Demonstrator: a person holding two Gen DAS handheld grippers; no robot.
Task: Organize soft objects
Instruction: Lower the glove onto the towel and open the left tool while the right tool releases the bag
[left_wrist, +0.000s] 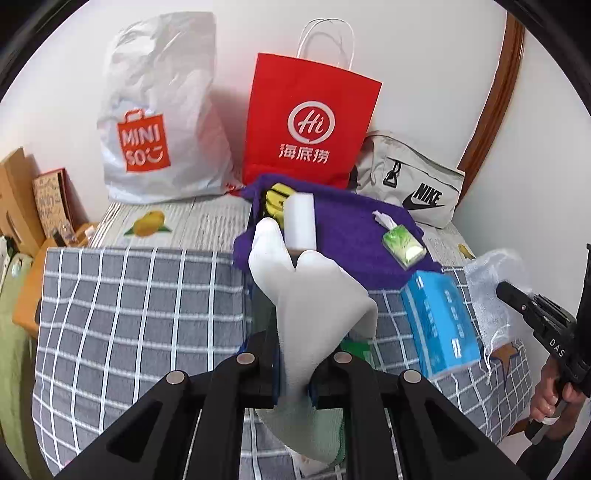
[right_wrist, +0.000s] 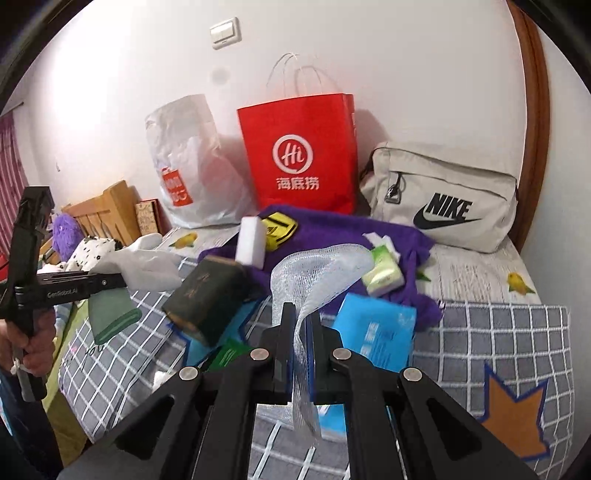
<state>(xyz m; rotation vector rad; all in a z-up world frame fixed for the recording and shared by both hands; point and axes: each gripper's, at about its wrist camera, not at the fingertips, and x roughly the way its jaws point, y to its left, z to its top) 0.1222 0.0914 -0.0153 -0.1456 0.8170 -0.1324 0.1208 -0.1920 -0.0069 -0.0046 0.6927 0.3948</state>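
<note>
My left gripper is shut on a white sock with a pale green cuff, which hangs lifted above the grey checked bedding. The right wrist view shows that gripper at the left with the sock draped from its tip. My right gripper is shut on a white mesh net bag, also lifted. In the left wrist view the net bag hangs at the right gripper's tip. A purple towel lies behind, with a white sponge block and a green tissue pack on it.
A blue tissue pack and a dark green box lie on the bedding. Against the wall stand a white plastic shop bag, a red paper bag and a beige Nike bag. A wooden headboard is at the left.
</note>
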